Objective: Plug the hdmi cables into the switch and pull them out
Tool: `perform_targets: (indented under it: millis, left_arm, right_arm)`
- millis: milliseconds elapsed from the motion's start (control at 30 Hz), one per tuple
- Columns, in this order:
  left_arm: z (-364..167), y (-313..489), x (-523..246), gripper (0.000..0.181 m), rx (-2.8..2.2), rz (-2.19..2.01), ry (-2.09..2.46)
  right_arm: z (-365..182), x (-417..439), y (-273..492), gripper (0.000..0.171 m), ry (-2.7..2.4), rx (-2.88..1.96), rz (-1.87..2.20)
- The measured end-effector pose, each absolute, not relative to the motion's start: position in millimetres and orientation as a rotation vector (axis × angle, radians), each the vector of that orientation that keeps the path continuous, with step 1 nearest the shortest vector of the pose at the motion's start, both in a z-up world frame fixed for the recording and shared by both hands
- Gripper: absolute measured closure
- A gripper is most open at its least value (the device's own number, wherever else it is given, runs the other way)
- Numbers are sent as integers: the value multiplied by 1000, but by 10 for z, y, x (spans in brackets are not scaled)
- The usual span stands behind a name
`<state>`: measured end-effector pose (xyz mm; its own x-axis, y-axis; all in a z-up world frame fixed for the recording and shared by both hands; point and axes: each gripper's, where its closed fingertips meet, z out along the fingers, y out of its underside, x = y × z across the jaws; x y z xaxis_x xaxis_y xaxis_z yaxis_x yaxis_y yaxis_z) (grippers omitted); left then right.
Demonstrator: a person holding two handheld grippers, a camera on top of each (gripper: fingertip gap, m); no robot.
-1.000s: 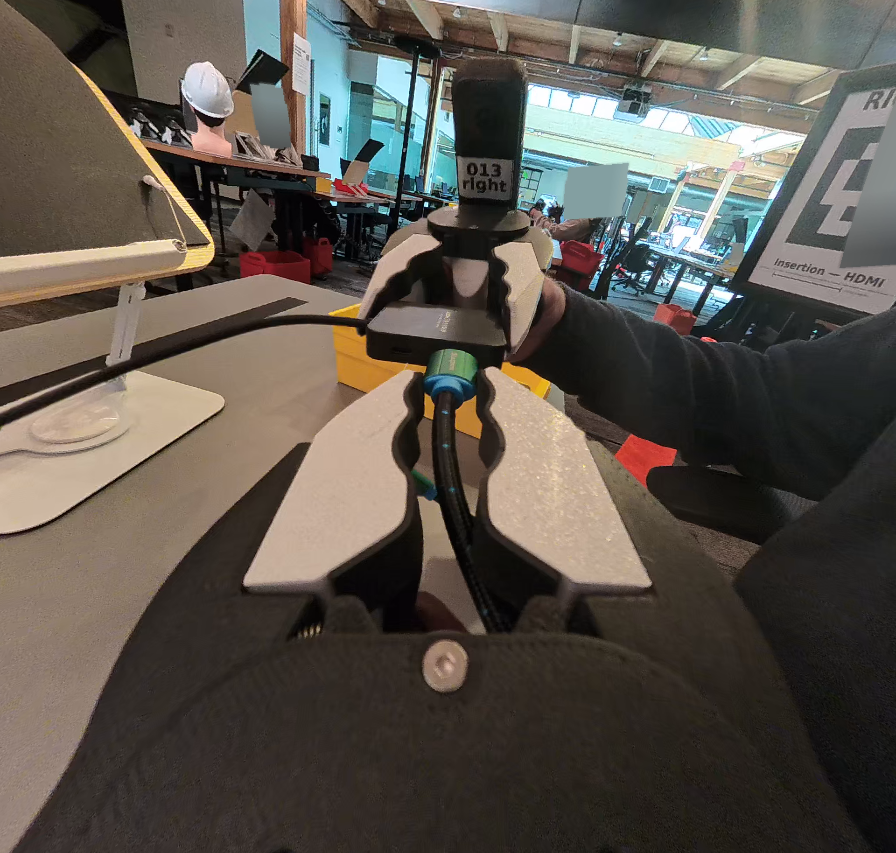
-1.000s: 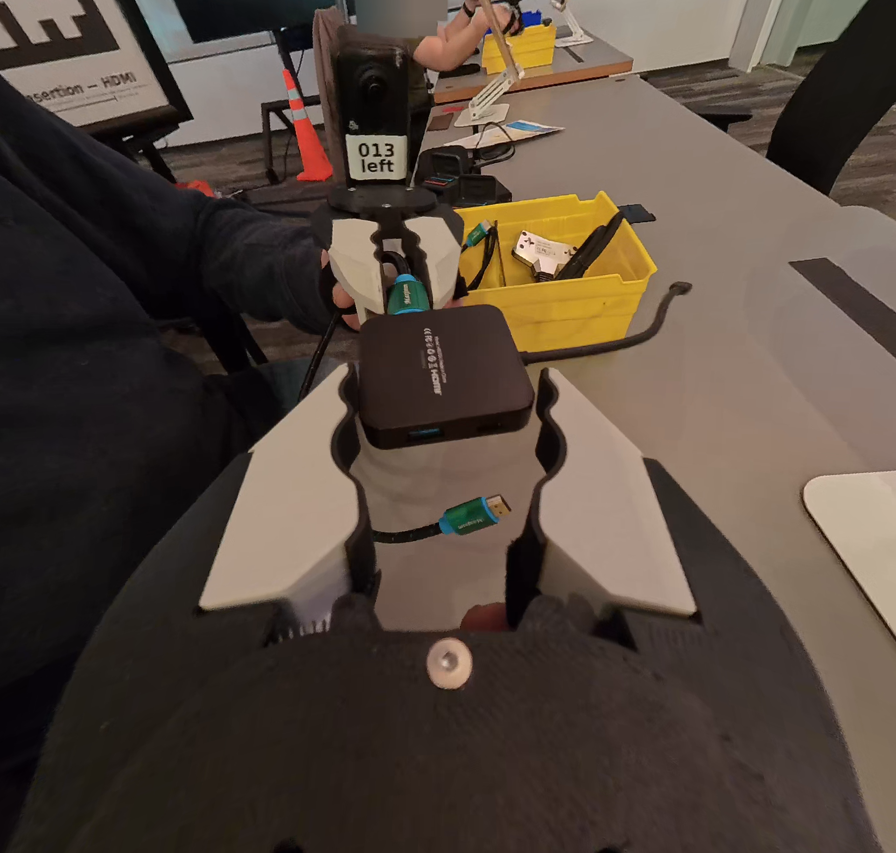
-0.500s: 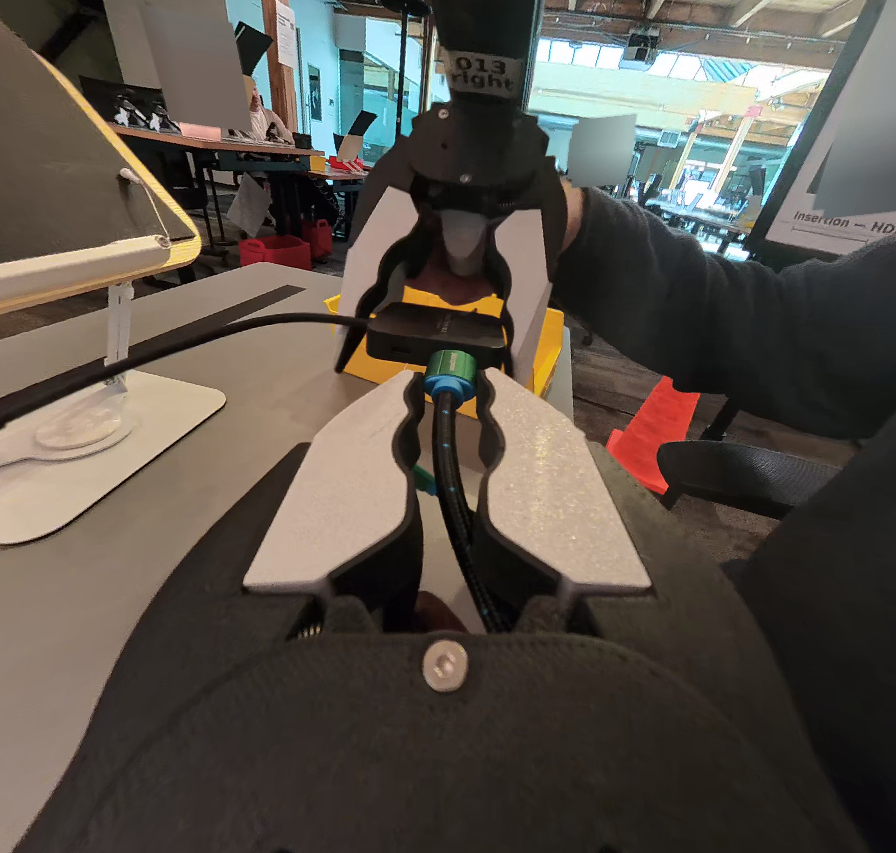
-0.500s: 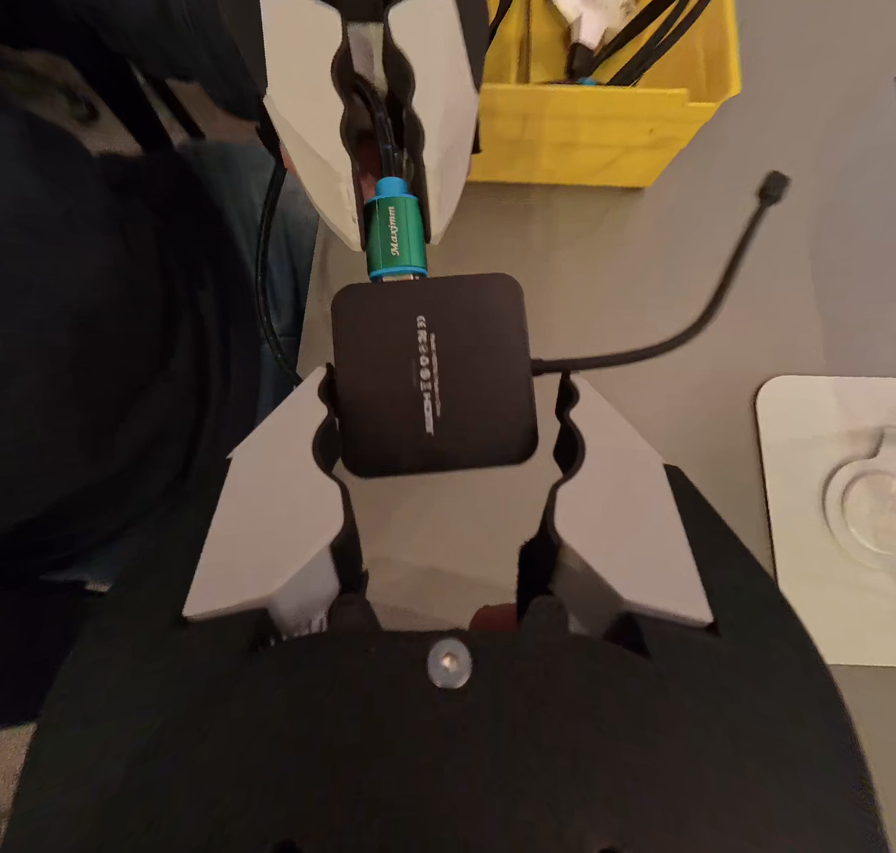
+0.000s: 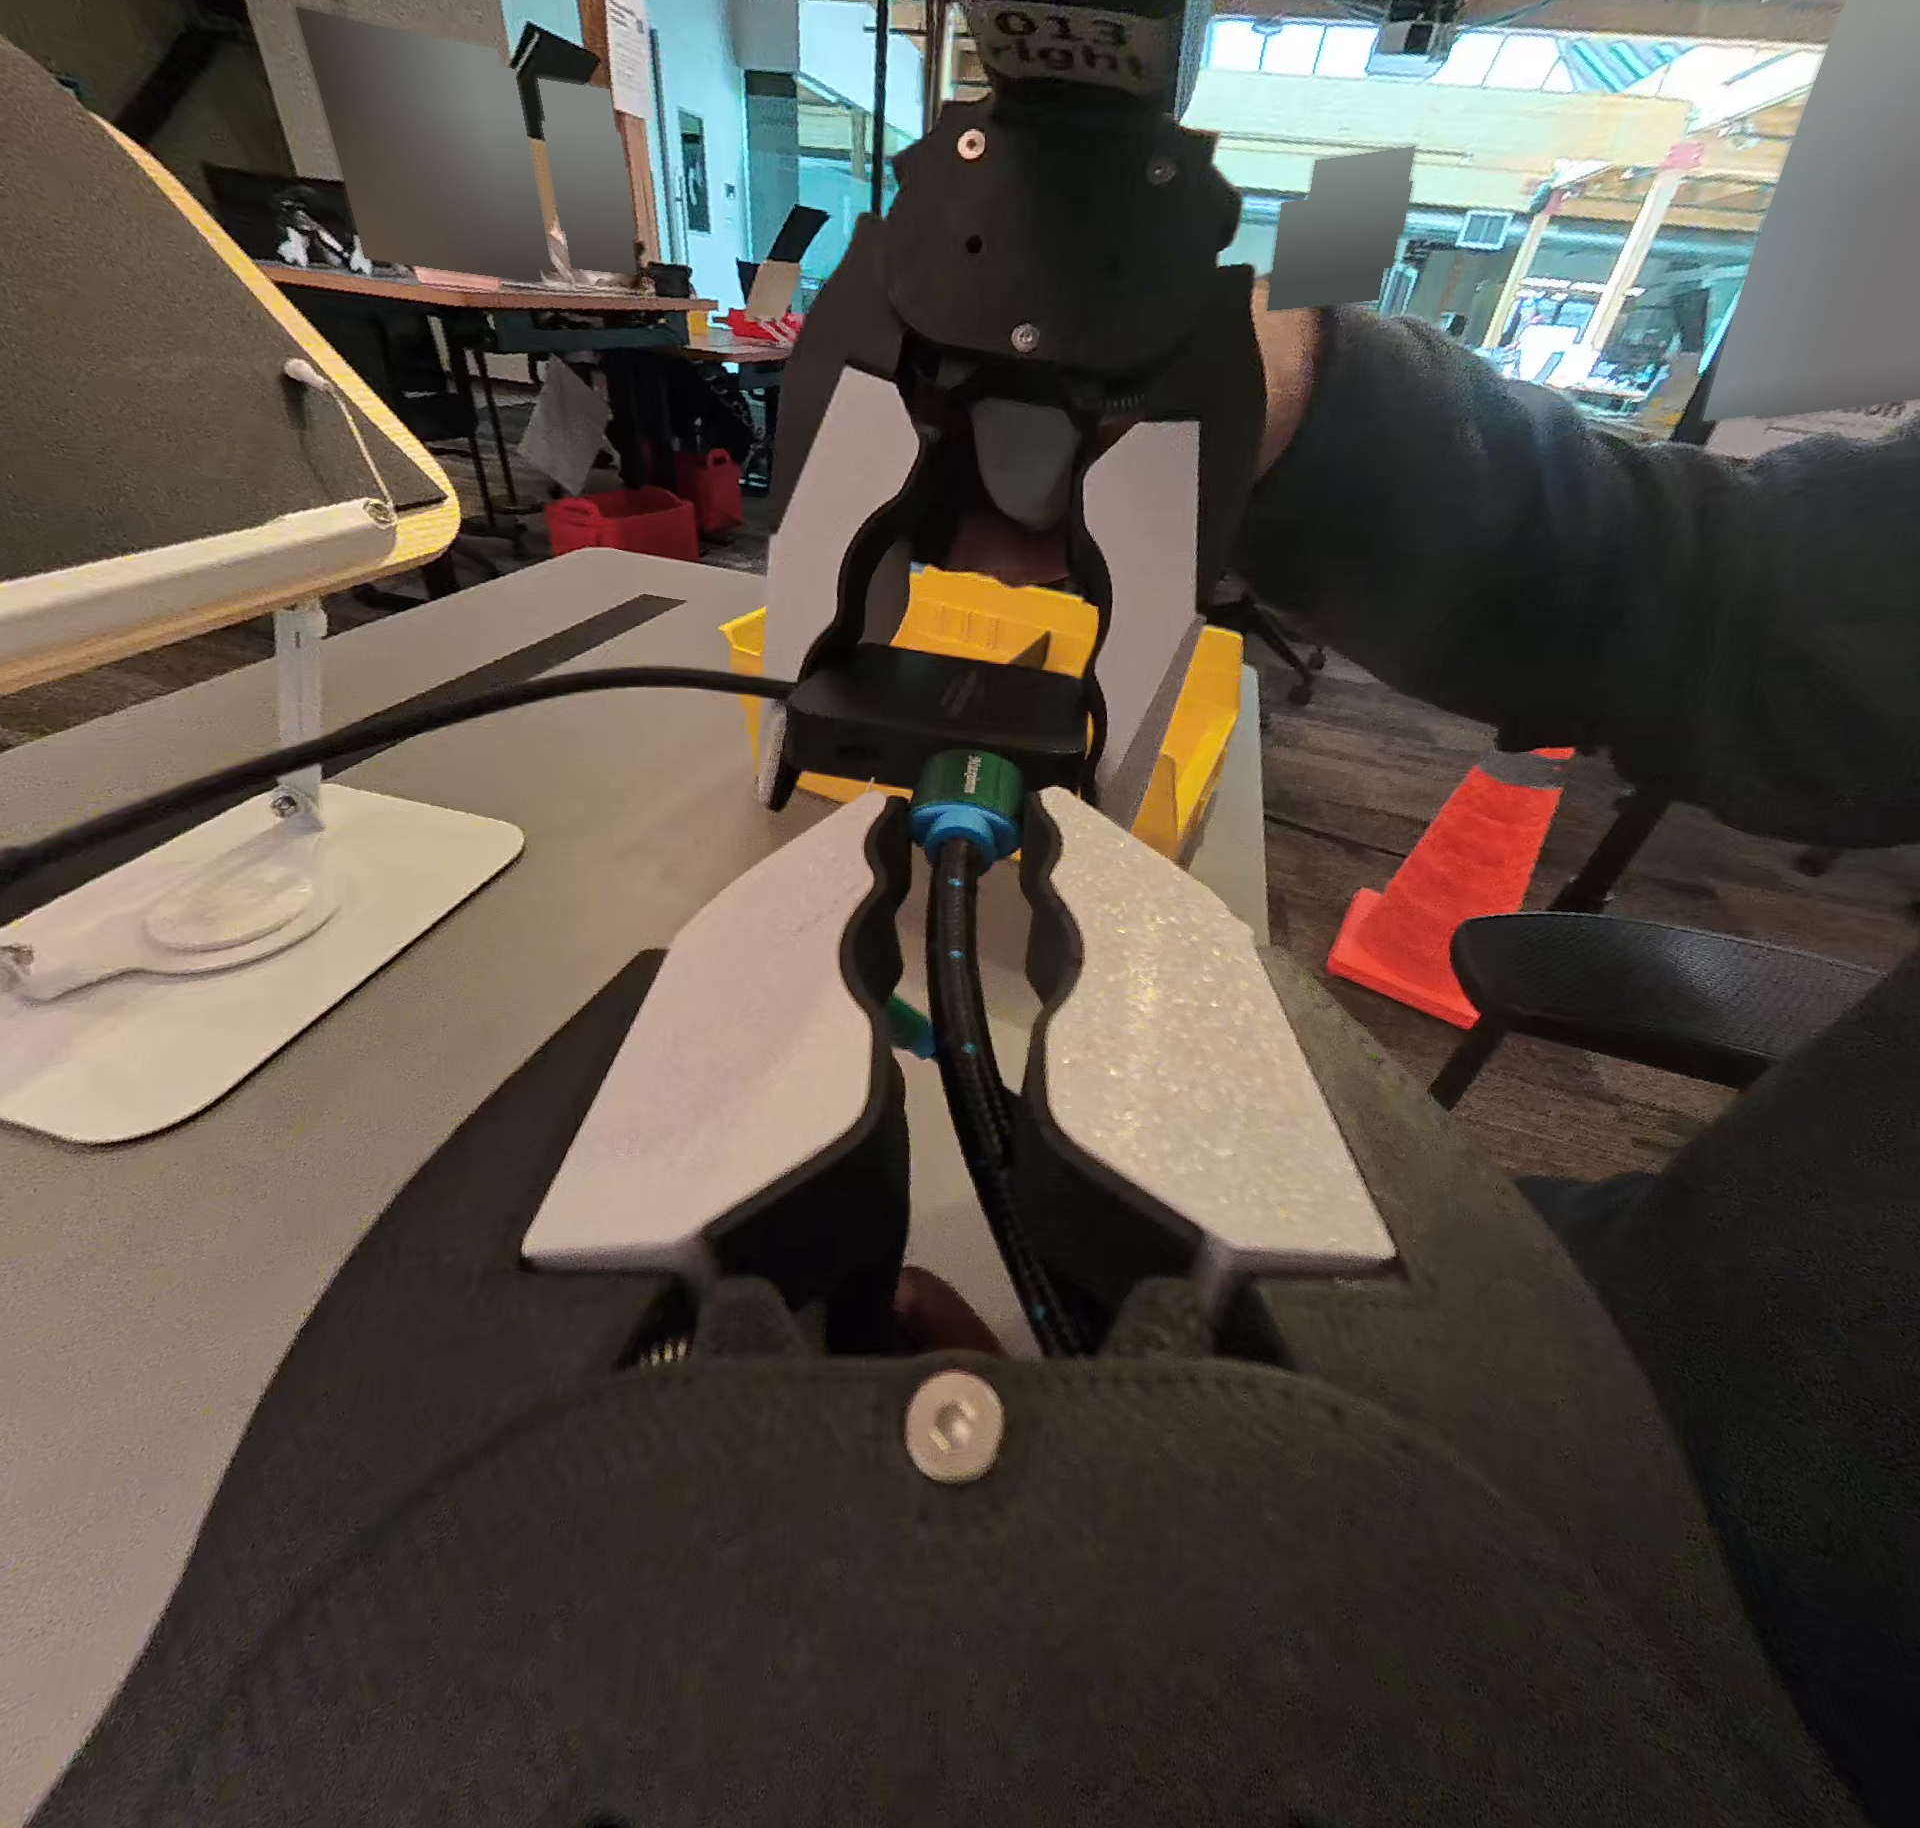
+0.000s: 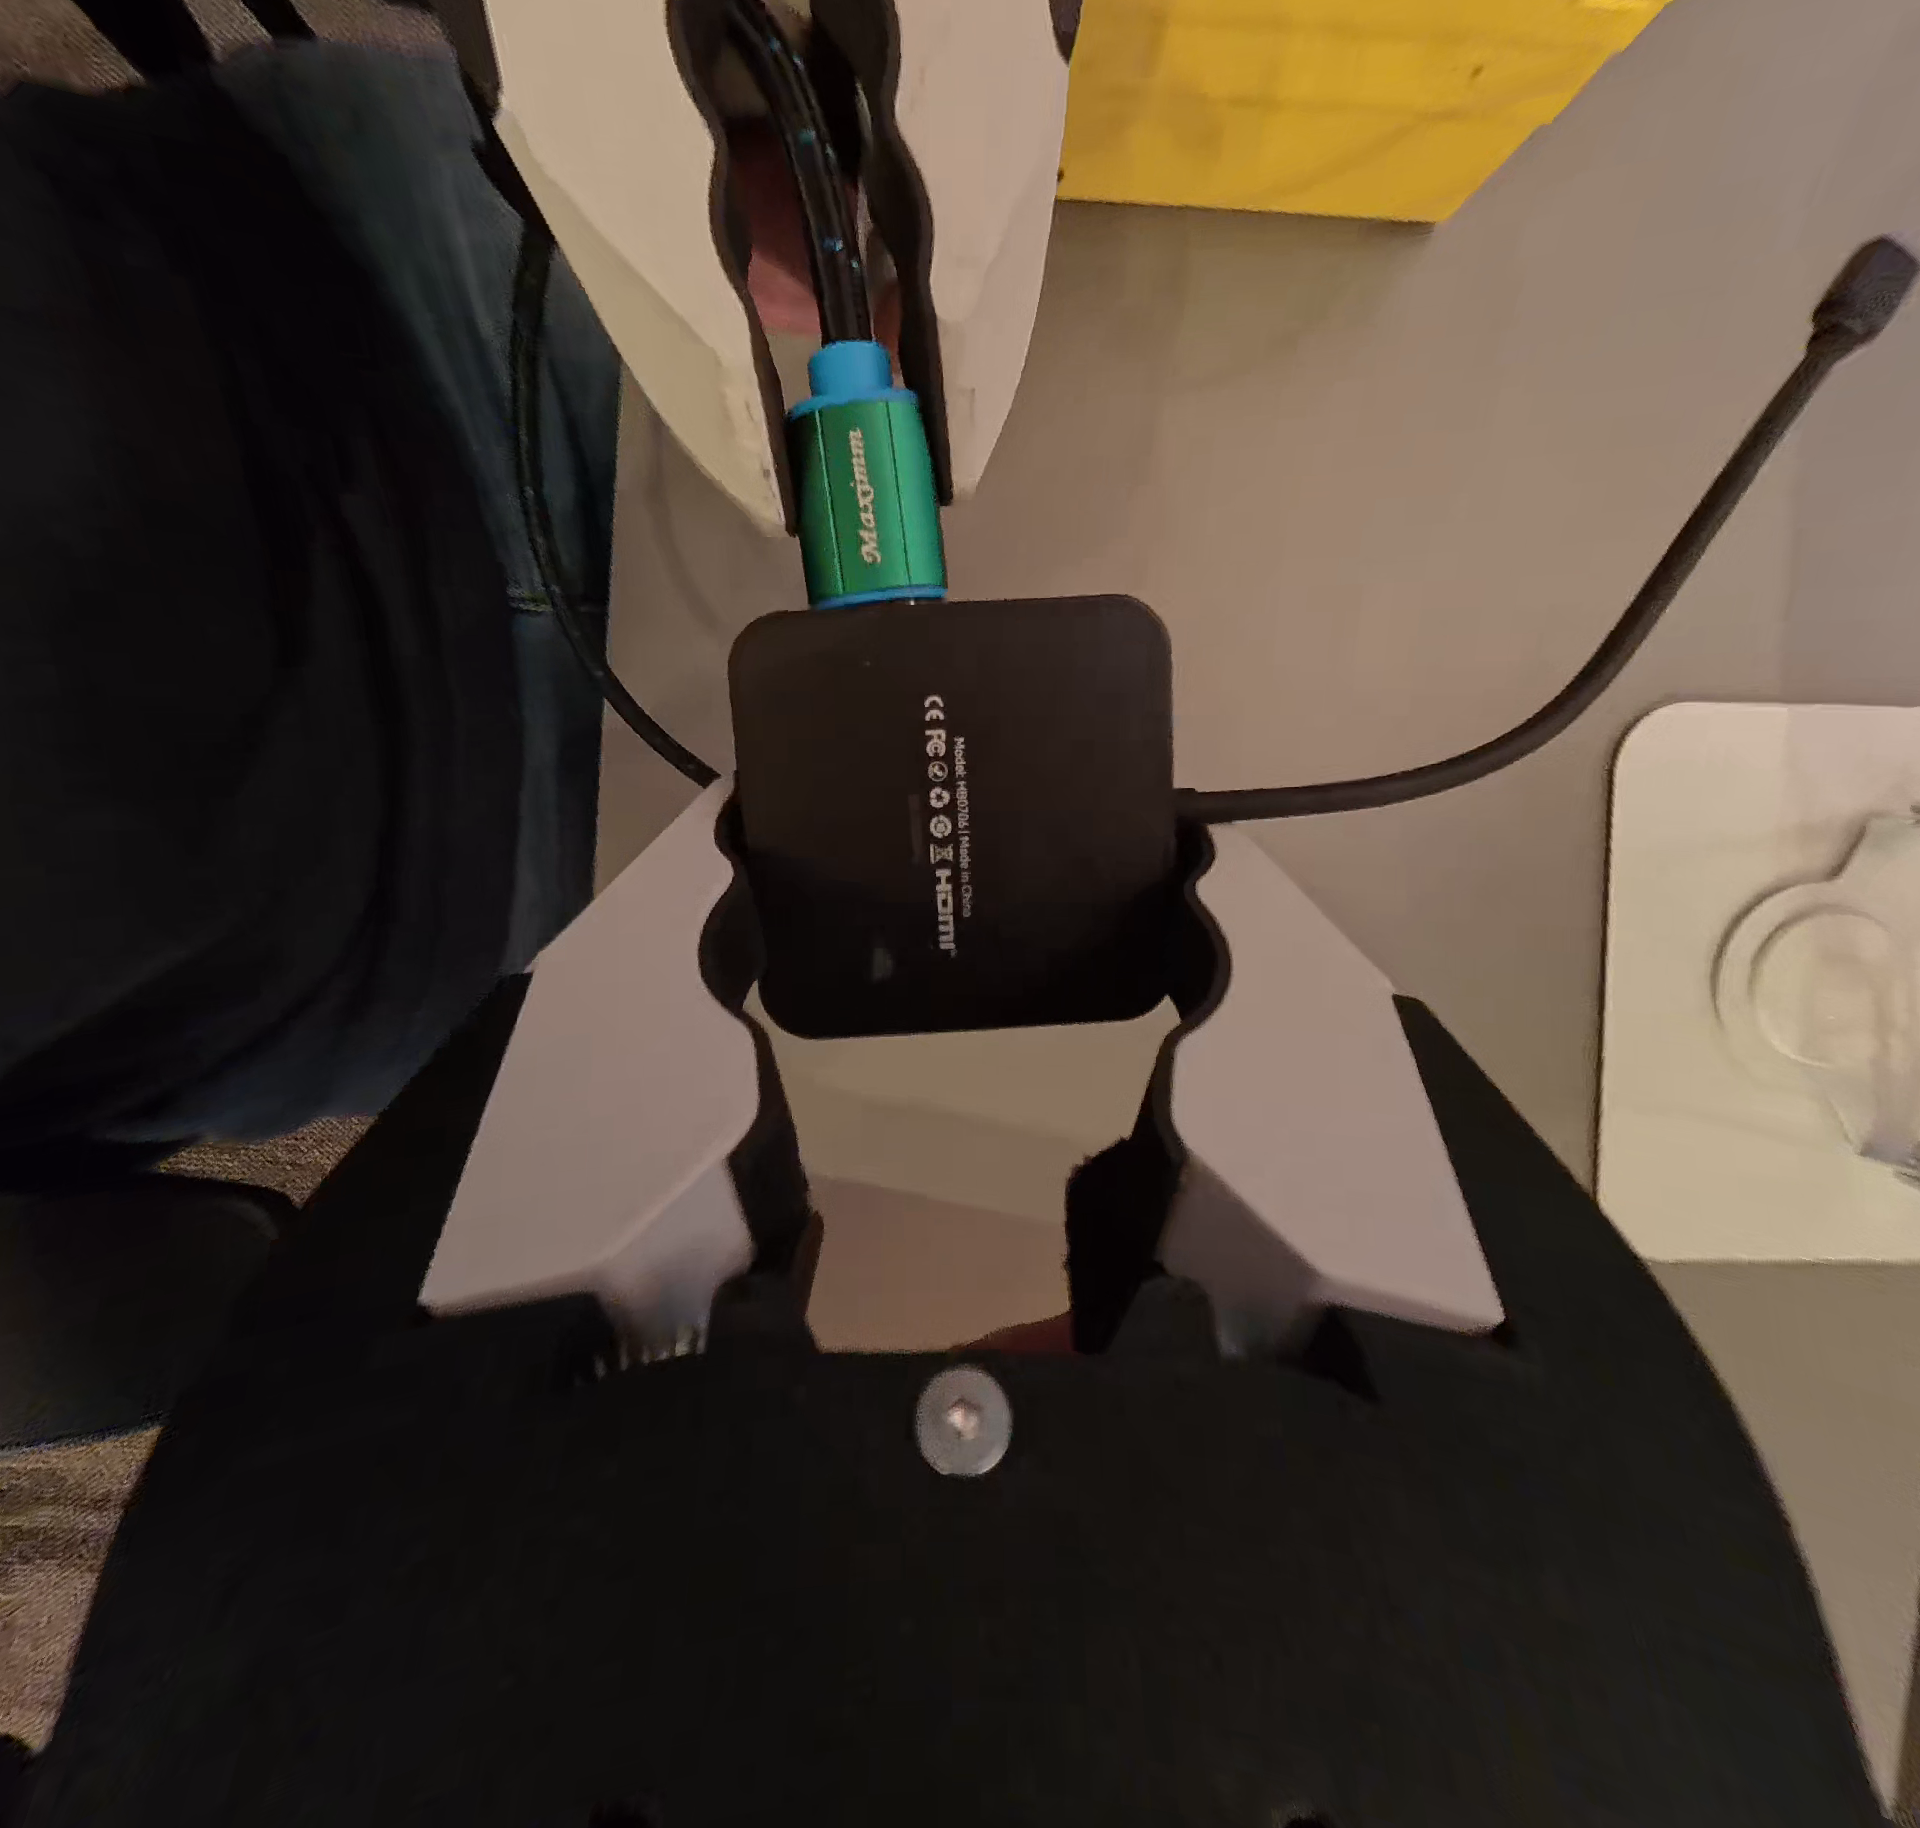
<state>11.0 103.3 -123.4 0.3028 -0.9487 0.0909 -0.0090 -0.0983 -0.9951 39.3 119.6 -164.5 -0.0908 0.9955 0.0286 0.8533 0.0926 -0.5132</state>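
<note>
The black HDMI switch [image 6: 951, 812] is held off the grey table between the fingertips of my right gripper [image 6: 961, 828], which is shut on its two sides. My left gripper [image 5: 964, 810] is shut on a green HDMI plug [image 5: 966, 786] with a blue collar. The plug sits in a port on the switch's edge [image 5: 935, 713]. In the right wrist view the plug [image 6: 873, 500] meets the switch's far edge, with the left gripper [image 6: 862, 511] behind it. In the left wrist view my right gripper [image 5: 940, 750] comes down on the switch from above. The braided cable [image 5: 966, 999] runs back between my left fingers.
The switch's own black lead [image 6: 1558, 718] trails across the grey table [image 6: 1299, 479]. A yellow bin [image 6: 1299, 95] of cables stands behind it. A white stand base [image 6: 1766, 999] lies to one side. A second green plug [image 5: 909, 1025] lies under my left gripper. An orange cone [image 5: 1455, 895] and a chair [image 5: 1662, 989] stand off the table. Spacing between my two grippers at the tips: around 6 cm.
My right gripper has tipped up and over, so it now looks straight down on the switch. The left gripper and plug have stayed at the switch's edge.
</note>
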Motion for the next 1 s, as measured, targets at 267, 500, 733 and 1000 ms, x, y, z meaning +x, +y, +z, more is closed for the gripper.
perform_targets:
  millis: [267,500,733,1000]
  left_arm:
    - [-1276,983,149,161,-1418,-1107,969]
    - [-1300,996,141,162,-1423,-1130,962]
    - [-1324,1006,144,161,-1440,-1037,1013]
    - [-1113,1065,-6,144,-1384,-1022,930]
  right_arm:
    - [-1689,397,1170,97,-2050,-1728,485]
    - [-1716,383,1177,96,-2025,-1735,499]
    - [-1757,394,1159,95,-1950,-1790,559]
    - [-1743,543,1177,95,-1900,-1810,555]
